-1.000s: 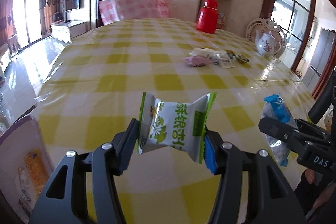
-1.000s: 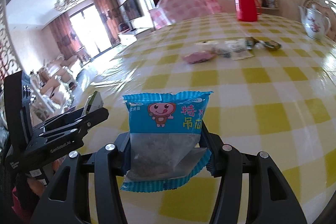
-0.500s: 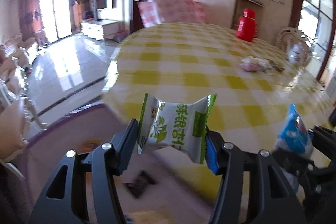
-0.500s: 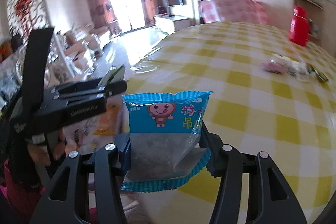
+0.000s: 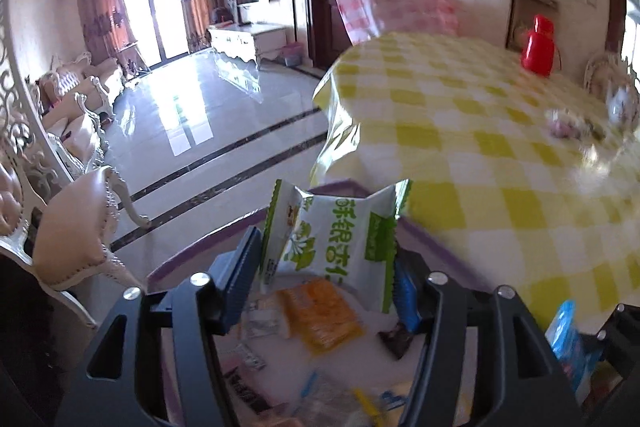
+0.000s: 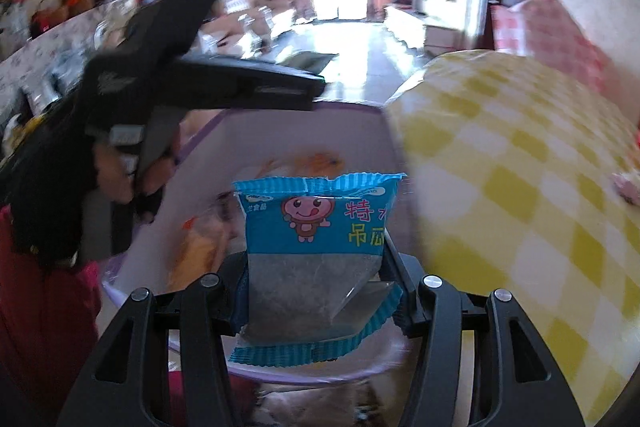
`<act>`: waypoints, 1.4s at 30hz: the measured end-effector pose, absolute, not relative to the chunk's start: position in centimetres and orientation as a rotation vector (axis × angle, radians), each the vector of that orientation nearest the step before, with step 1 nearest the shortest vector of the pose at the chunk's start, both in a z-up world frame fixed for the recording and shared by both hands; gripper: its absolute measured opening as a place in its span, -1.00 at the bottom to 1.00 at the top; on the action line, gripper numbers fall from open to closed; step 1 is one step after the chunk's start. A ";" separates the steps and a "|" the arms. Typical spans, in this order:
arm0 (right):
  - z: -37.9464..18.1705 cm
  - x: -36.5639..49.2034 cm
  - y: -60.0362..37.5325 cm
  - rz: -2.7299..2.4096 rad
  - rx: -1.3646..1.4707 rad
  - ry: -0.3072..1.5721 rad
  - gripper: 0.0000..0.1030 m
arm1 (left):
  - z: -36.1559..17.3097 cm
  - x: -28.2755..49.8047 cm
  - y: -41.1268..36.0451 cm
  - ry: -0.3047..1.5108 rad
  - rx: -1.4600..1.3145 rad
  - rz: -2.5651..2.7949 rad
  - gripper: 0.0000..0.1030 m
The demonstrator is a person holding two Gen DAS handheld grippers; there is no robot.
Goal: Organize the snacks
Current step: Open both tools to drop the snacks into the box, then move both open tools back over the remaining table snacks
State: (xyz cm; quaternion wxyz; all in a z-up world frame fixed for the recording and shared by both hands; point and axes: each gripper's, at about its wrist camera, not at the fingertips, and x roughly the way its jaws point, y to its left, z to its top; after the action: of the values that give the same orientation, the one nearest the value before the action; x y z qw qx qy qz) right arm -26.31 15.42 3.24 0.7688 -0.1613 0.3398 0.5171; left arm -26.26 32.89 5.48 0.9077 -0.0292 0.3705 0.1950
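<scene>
Left wrist view: a green-and-white snack packet (image 5: pixel 332 235) is pinched in the left gripper (image 5: pixel 324 283) above a purple-rimmed bin (image 5: pixel 192 255) holding 1 orange packet (image 5: pixel 324 315). The right gripper (image 6: pixel 316 291) clamps a blue snack packet (image 6: pixel 316 227) over the bin, beside the yellow-checked table (image 6: pixel 520 155).

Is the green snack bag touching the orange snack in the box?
Apart. The left wrist view shows the green snack bag pinched in the left gripper, hanging above the orange snack lying on the box floor.
</scene>
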 end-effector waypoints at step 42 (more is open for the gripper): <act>-1.5 14.7 -29.1 -0.077 0.663 0.817 0.69 | 1.3 12.3 12.1 0.639 -0.625 0.202 0.96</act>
State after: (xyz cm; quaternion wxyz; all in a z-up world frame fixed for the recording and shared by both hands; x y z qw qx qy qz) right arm 14.66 -29.05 -1.47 0.8642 0.3163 0.3896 -0.0368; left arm 12.26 12.05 1.33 0.8969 -0.3018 0.3083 0.0974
